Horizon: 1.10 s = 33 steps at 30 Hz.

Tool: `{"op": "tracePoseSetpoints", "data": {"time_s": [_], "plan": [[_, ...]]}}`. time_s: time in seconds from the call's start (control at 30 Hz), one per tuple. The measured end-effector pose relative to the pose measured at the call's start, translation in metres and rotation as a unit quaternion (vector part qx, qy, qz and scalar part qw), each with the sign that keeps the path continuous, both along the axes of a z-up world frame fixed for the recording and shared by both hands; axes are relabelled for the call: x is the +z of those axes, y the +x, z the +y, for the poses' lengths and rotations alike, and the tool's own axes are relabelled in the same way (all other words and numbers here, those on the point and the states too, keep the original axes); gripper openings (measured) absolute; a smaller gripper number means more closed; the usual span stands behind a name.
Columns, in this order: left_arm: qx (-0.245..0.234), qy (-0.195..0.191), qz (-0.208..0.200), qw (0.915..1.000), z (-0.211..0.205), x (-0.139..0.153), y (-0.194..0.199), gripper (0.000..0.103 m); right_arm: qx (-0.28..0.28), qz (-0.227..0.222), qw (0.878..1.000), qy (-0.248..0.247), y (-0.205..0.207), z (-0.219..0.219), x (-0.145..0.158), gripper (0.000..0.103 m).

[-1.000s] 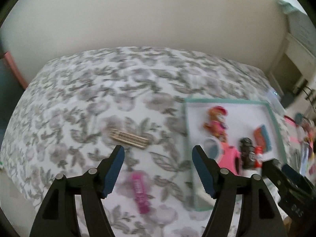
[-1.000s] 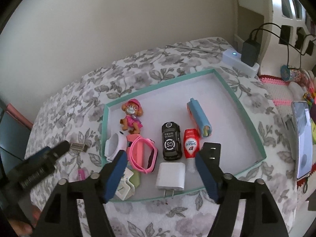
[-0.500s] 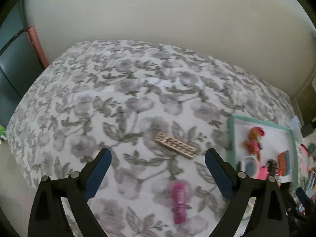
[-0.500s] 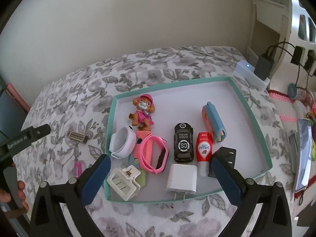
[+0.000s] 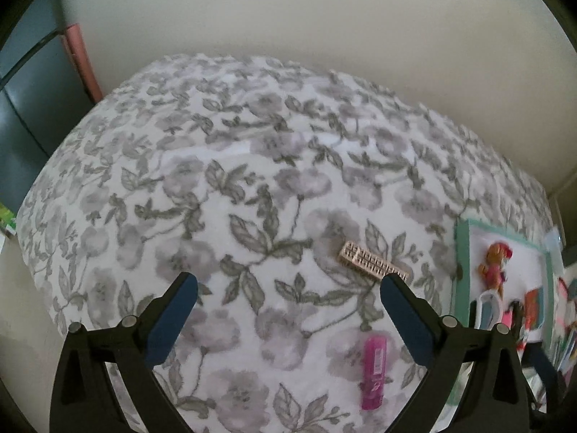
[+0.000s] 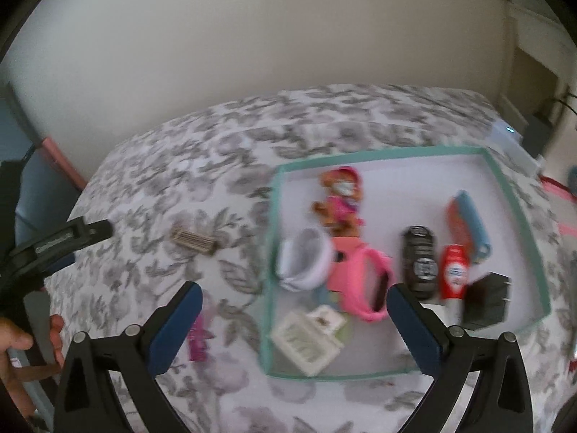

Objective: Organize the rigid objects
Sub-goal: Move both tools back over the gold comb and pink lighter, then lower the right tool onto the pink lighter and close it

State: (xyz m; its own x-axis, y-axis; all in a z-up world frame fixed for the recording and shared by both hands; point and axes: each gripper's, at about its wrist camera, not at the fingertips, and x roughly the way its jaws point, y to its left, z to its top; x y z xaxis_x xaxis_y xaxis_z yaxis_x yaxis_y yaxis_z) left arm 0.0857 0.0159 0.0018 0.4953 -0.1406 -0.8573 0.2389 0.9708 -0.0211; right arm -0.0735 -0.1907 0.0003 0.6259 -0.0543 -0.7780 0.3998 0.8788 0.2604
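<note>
A tan ridged bar point(image 5: 373, 261) and a pink tube point(image 5: 373, 377) lie loose on the floral bedcover point(image 5: 216, 180), just inside the right finger of my left gripper point(image 5: 287, 281). Its jaws are opening with nothing between them. The teal-rimmed tray point(image 6: 268, 252) holds a dog figurine point(image 6: 339, 202), white band point(image 6: 304, 258), pink watch point(image 6: 364, 285), black toy car point(image 6: 420, 263), red tube point(image 6: 454, 274), black charger point(image 6: 485, 301) and a white clip point(image 6: 306, 339). My right gripper point(image 6: 295, 290) hangs open over the tray's near-left corner, holding nothing.
The bed meets a plain wall at the back. Dark blue furniture point(image 5: 21, 108) stands past its left edge. A white box with a light point(image 6: 508, 137) sits beyond the tray's far right corner. A person's hand point(image 6: 14, 339) grips the left tool.
Both grippers' jaws spread wide. The left view swung left, so the tray slid to its right edge. The right view also shifted left, bringing the tan bar and pink tube nearer the middle.
</note>
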Motion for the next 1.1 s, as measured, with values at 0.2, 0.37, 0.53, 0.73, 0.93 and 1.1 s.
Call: {"op": "tracePoseSetpoints", "data": {"time_s": [0.2,0.37,0.53,0.73,0.93,1.1], "plan": [[0.001,0.014,0.04,0.9991,0.003,-0.025,0.008,0.101,0.036,0.018,0.999,-0.01,0.022,0.03,-0.01,0.103],[0.013,0.035,0.078,0.9962,0.009,-0.052,0.014,0.101,0.061,0.03,0.998,-0.001,0.035,0.048,-0.021,0.103],[0.031,0.025,0.086,0.9955,0.017,-0.056,0.018,0.101,0.072,0.045,0.996,0.009,0.047,0.059,-0.034,0.094],[0.046,0.011,0.087,0.9951,0.025,-0.054,0.022,0.101,0.084,0.068,0.994,0.012,0.058,0.068,-0.052,0.084],[0.05,0.001,0.089,0.9948,0.026,-0.056,0.027,0.101,0.1,0.081,0.992,0.014,0.067,0.078,-0.064,0.079],[0.053,-0.003,0.085,0.995,0.026,-0.054,0.029,0.101,0.116,0.1,0.988,0.003,0.072,0.09,-0.074,0.07]]}}
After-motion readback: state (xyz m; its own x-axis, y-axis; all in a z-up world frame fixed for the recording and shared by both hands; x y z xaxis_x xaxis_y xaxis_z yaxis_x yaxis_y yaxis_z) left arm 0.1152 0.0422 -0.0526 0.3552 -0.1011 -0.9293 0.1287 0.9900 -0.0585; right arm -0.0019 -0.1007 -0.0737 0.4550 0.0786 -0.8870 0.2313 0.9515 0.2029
